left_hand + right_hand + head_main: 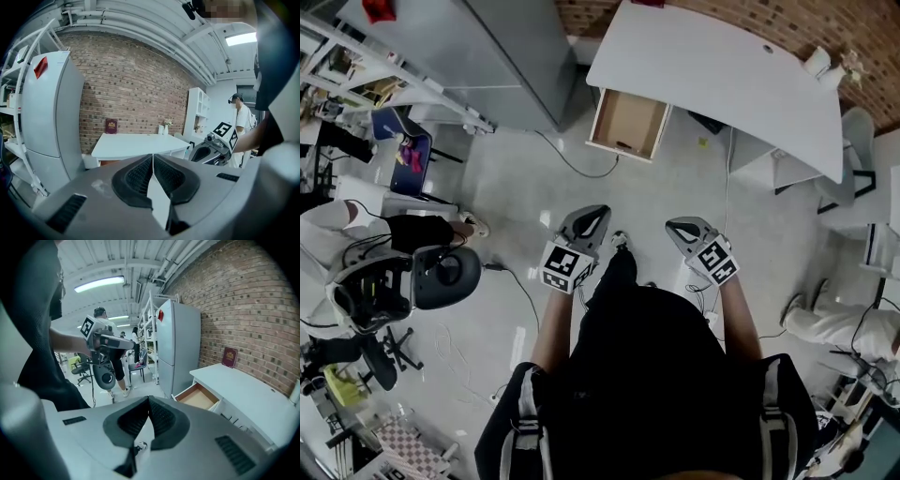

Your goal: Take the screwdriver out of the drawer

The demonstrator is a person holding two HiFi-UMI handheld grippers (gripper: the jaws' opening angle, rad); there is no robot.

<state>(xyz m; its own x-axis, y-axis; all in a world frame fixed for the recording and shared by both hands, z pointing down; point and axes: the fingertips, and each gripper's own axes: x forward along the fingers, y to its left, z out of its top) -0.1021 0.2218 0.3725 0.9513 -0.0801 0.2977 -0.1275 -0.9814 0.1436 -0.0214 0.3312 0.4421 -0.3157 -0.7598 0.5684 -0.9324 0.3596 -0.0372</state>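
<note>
The wooden drawer point(628, 122) stands pulled out of the white desk point(712, 66) at the far side of the floor. A small dark object point(623, 145), probably the screwdriver, lies near the drawer's front edge. The left gripper point(592, 218) and the right gripper point(679, 228) are both held close to the person's body, well short of the drawer and pointing toward it. In the left gripper view the left gripper point(153, 156) has its pads pressed together with nothing between them. So does the right gripper point(149, 399), with the open drawer point(199, 397) ahead to its right.
A grey fridge point(487, 56) stands left of the desk against a brick wall. A black office chair point(441, 277) and cables lie on the floor at left. Other people stand at the left point(328, 225) and right point(844, 328) edges. Shelving point(347, 56) fills the far left.
</note>
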